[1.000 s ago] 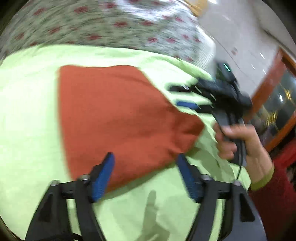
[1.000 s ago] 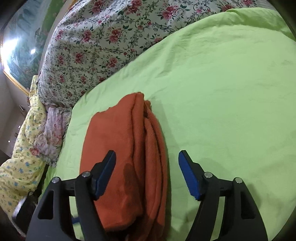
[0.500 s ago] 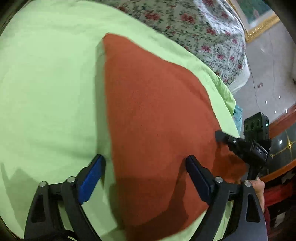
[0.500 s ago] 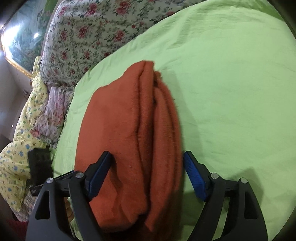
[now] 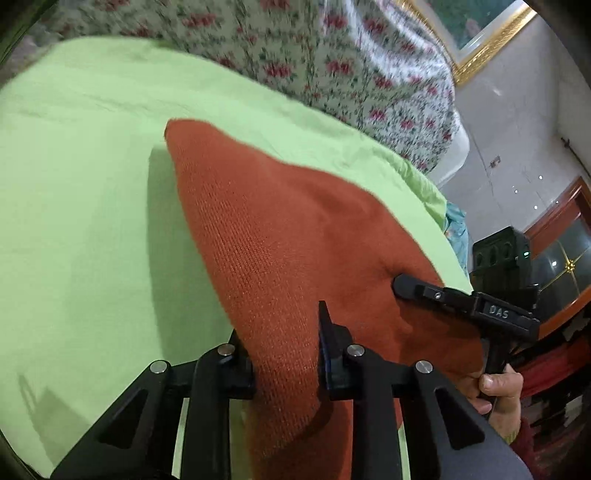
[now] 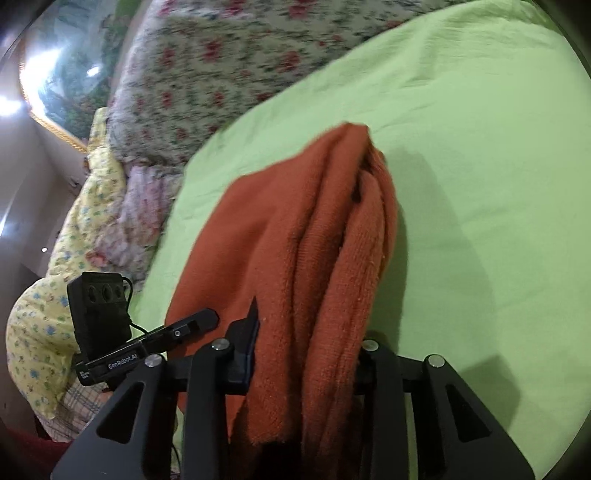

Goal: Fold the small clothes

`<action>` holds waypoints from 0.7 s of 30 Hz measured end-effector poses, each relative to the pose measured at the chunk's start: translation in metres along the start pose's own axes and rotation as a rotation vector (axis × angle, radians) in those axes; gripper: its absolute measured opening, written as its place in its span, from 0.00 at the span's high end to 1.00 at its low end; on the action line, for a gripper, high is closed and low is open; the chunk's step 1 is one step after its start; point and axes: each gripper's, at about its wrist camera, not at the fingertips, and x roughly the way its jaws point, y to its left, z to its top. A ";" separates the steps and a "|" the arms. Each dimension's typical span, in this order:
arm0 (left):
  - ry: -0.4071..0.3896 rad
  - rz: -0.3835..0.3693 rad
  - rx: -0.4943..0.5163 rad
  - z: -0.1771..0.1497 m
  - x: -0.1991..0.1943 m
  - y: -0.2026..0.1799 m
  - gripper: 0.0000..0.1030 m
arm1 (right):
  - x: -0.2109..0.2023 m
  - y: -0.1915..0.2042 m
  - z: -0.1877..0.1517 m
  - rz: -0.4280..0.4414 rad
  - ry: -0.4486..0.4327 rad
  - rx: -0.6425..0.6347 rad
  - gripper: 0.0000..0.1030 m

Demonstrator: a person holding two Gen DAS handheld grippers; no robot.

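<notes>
1. Knit point(image 5: 280, 236): rust-orange garment lying on green sheet point(image 5: 85, 221), folded into a stack; in right wrist view point(image 6: 295, 236) several thick layers show edge-on along its 3 o'clock side, far corner up at 12
2. L gripper point(image 5: 284, 354): jaws pressed in on near edge of knit, cloth bunched between them and spilling down past the fingers toward 6; pinching it, not spread
3. Same gripper seen from right wrist view point(image 6: 192, 325) at 8 o'clock, finger tip lying on knit's left edge; black camera box w/ cable sits behind it
4. R gripper point(image 6: 306, 358): jaws closed onto the layered edge of knit, folds squeezed between them, one finger mostly hidden by cloth; pinching
5. From left wrist view R gripper point(image 5: 410, 286) comes in at 3 o'clock, black finger tip pressing on knit's right corner; the other finger is out of sight
6. Hand point(image 5: 495, 391) grips R tool's handle at 4 o'clock, left wrist view, thumb visible, red sleeve below
7. Floral quilt point(image 5: 332, 55) runs across 12 beyond sheet in left view; in right view point(image 6: 207, 81) at 10–12, blurred
8. Yellow flowered bedding point(image 6: 55, 295) bunched at 8–9 in right view, beside sheet edge
9. Gold-framed picture point(image 5: 484, 33) on wall at 1 o'clock, left view
</notes>
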 end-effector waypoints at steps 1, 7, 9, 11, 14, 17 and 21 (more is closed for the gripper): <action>-0.011 0.002 -0.001 -0.007 -0.018 0.006 0.77 | 0.001 0.010 -0.007 0.018 -0.002 -0.005 0.68; -0.087 0.046 -0.029 -0.057 -0.129 0.051 0.77 | 0.029 0.071 -0.055 0.177 0.017 -0.030 0.68; -0.093 0.076 -0.038 -0.073 -0.154 0.066 0.77 | 0.047 0.092 -0.072 0.227 0.043 -0.041 0.68; -0.092 0.097 -0.042 -0.087 -0.167 0.080 0.77 | 0.065 0.104 -0.084 0.263 0.075 -0.042 0.68; -0.061 0.122 -0.083 -0.107 -0.168 0.105 0.76 | 0.091 0.117 -0.101 0.273 0.130 -0.038 0.68; -0.051 0.133 -0.117 -0.122 -0.162 0.121 0.64 | 0.105 0.119 -0.113 0.212 0.159 -0.049 0.66; -0.059 0.176 -0.133 -0.135 -0.166 0.125 0.54 | 0.103 0.111 -0.118 0.180 0.164 -0.023 0.57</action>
